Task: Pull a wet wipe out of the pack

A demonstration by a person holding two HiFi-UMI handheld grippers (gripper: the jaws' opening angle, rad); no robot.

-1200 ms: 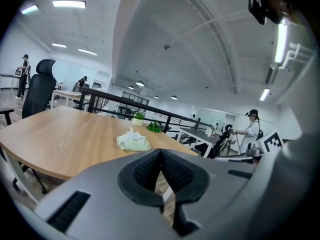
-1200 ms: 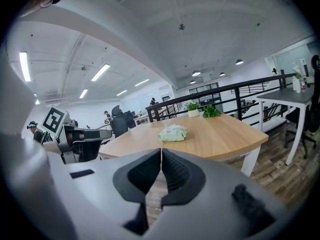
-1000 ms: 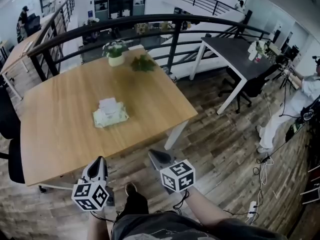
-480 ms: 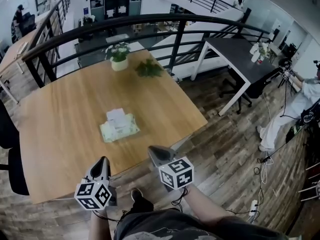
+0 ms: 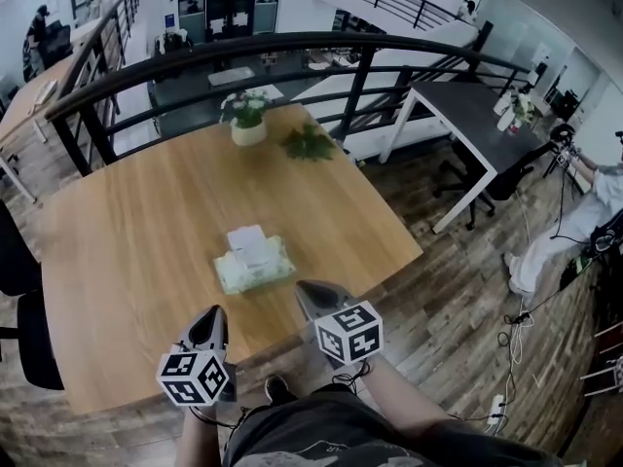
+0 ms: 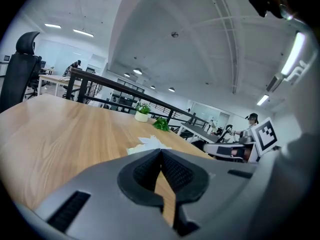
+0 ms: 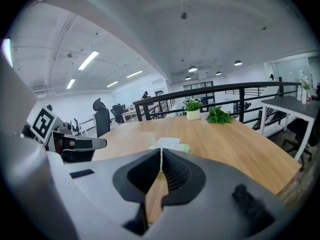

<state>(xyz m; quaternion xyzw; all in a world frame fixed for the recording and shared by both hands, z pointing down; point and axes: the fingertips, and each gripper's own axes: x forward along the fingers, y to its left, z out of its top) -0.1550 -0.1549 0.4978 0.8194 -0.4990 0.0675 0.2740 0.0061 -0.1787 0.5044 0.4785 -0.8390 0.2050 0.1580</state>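
Note:
A pale green wet wipe pack (image 5: 255, 267) lies on the wooden table (image 5: 127, 232), with a white wipe (image 5: 248, 239) standing up out of its top. It shows ahead of the jaws as the pack (image 6: 147, 144) in the left gripper view and as the pack (image 7: 170, 145) in the right gripper view. My left gripper (image 5: 210, 323) is shut and empty over the table's near edge, left of the pack. My right gripper (image 5: 310, 291) is shut and empty, just short of the pack's near right corner.
A potted plant (image 5: 247, 115) and a loose green sprig (image 5: 309, 144) sit at the table's far side. A black railing (image 5: 292, 47) runs behind. A dark desk (image 5: 467, 105) and chair stand to the right; a black chair (image 5: 19, 290) stands at the left.
Both grippers have come forward from over the floor to the table's near edge, closer to the pack. Their jaws stayed shut.

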